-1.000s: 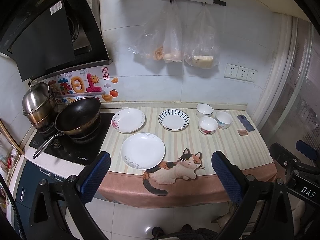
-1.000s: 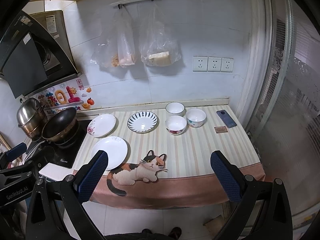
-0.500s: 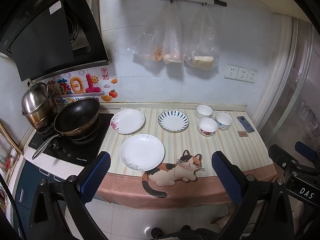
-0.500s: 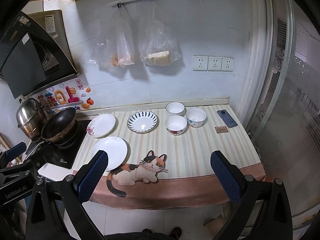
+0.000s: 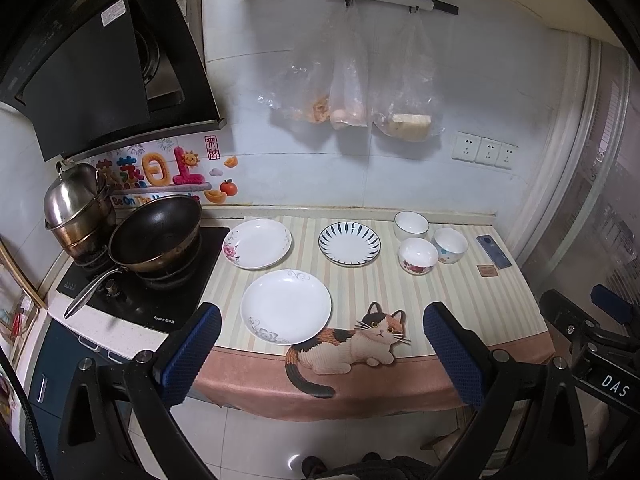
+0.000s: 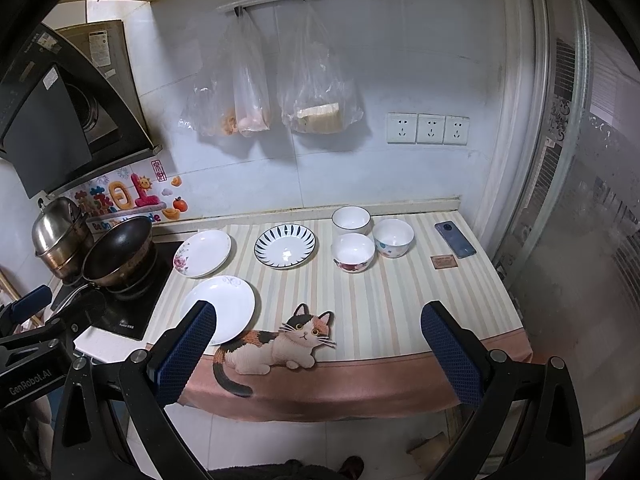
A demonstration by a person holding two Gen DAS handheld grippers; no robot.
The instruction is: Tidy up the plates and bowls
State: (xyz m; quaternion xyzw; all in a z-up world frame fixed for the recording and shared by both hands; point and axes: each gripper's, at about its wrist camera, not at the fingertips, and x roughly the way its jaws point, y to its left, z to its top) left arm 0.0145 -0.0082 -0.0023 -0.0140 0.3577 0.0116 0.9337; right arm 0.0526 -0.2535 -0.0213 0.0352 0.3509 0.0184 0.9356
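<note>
Hovering short of the counter's near edge, the left gripper [image 5: 318,344] hangs with jaws spread wide and empty; its view lines up on the plain white plate [image 5: 286,306], so a low, level slide under the near rim looks best. From the right wrist view, the right gripper [image 6: 316,340] is equally released, with three bowls [image 6: 353,252] clustered far right and untouched.
</note>
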